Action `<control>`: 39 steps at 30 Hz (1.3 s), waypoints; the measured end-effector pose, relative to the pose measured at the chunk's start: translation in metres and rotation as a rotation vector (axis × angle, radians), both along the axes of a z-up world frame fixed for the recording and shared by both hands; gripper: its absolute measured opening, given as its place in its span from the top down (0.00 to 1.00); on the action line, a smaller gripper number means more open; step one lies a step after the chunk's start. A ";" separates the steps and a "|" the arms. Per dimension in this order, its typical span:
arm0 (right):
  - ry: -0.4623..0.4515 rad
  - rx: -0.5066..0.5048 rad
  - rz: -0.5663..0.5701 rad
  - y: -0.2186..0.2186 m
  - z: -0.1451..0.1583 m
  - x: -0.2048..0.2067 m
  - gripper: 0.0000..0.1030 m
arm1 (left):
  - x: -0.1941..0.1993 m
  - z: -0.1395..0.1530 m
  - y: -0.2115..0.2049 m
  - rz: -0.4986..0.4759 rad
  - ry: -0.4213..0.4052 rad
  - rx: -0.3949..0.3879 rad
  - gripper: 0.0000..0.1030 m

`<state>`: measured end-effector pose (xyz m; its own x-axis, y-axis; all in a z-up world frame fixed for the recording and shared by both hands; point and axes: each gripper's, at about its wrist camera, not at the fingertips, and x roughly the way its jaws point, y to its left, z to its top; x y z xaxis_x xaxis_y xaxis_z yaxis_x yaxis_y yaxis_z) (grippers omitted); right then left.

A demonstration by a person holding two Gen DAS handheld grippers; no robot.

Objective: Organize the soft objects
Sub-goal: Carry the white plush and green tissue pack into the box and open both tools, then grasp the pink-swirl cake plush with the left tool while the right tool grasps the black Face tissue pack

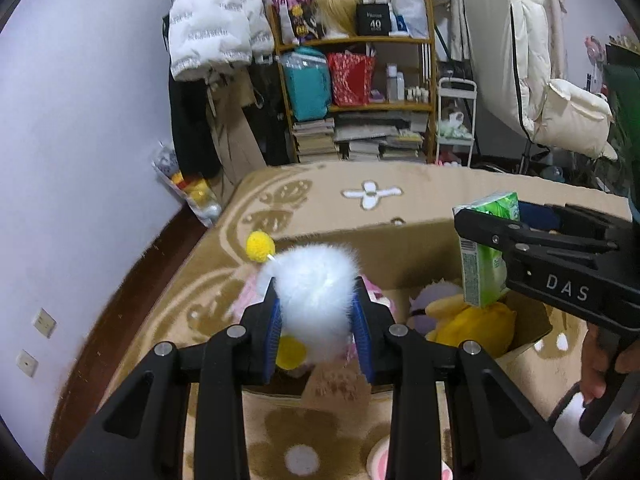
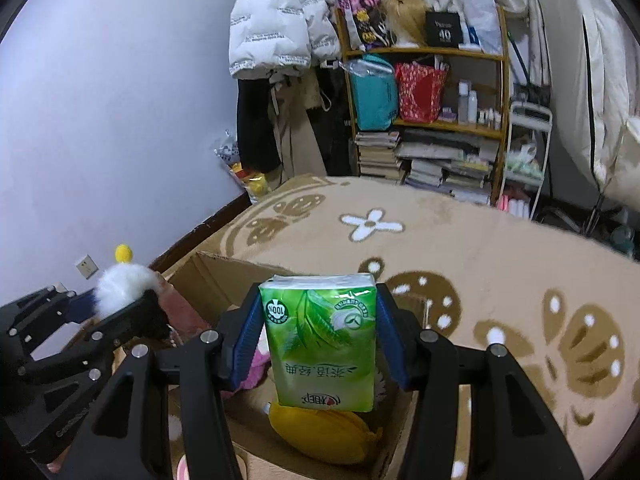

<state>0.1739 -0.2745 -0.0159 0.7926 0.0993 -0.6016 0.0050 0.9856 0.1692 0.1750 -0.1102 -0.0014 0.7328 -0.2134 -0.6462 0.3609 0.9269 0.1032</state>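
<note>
My left gripper [image 1: 316, 300] is shut on a white fluffy toy [image 1: 316, 280] with a yellow pom-pom [image 1: 260, 246], held over the left part of an open cardboard box [image 1: 400, 248]. My right gripper [image 2: 320, 320] is shut on a green tissue pack [image 2: 320, 336], held over the same box [image 2: 216, 280]. The tissue pack also shows in the left wrist view [image 1: 486, 256], and the white toy in the right wrist view [image 2: 124, 288]. Inside the box lie a yellow plush [image 2: 320, 436], a pink soft item [image 2: 184, 312] and a purple plush [image 1: 432, 304].
The box sits on a beige flower-patterned blanket [image 2: 460, 240]. A wooden shelf [image 1: 360, 80] with bags and books stands behind, beside hanging coats [image 1: 212, 32]. A white wall [image 1: 80, 120] is at the left. A pink-white item [image 1: 380, 460] lies near the front.
</note>
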 end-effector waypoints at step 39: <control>0.001 0.083 -0.050 -0.005 0.033 -0.068 0.00 | -0.042 0.007 0.043 0.069 0.120 0.010 0.03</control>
<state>0.1054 -0.2797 0.0170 0.7974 0.1095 -0.5935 0.0536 0.9667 0.2503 0.1333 -0.0671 0.0055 0.6626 -0.1587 -0.7320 0.3069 0.9490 0.0721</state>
